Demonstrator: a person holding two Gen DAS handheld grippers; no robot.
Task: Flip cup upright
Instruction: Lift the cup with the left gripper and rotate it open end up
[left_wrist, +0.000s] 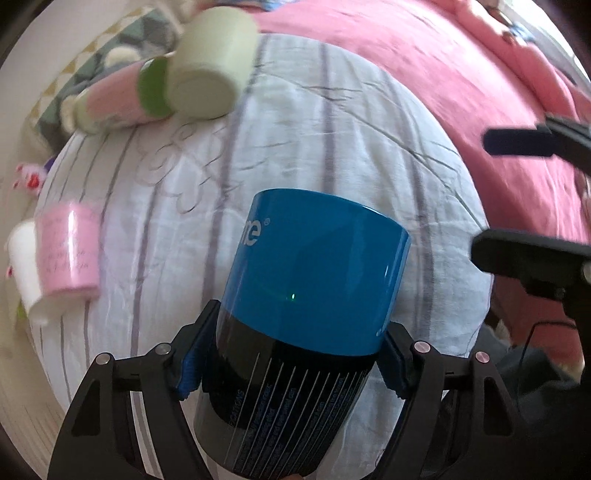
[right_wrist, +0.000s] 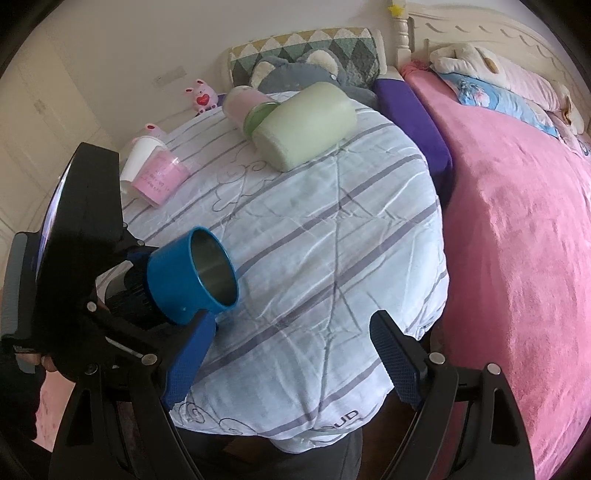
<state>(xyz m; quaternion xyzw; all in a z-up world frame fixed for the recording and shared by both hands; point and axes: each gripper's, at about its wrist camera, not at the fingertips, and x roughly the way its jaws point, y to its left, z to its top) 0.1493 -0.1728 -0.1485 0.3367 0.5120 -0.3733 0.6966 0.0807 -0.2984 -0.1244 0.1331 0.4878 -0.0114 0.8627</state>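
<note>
Now the left gripper (left_wrist: 291, 363) is clamped on the cup (left_wrist: 310, 280), its blue pads pressing the dark lower band from both sides. From the right wrist view the cup (right_wrist: 188, 277) is off the quilt (right_wrist: 332, 229) and tilted, its open steel mouth facing out and slightly up, away from the left gripper and toward the middle of the quilt. The right gripper (right_wrist: 291, 362) hangs with its fingers wide apart, holding nothing, the cup off to its left and ahead.

My reading is that the flip is mid-way: the cup is lifted and partly turned, not yet upright or set down. The next move would call for rolling the left wrist until the mouth points straight up, then lowering the base onto a flat patch of quilt ahead of the fingers before letting go. The bedding is soft and creased, so the cup could tip on release. Other cups (right_wrist: 159, 177) lie further ahead, well clear.
</note>
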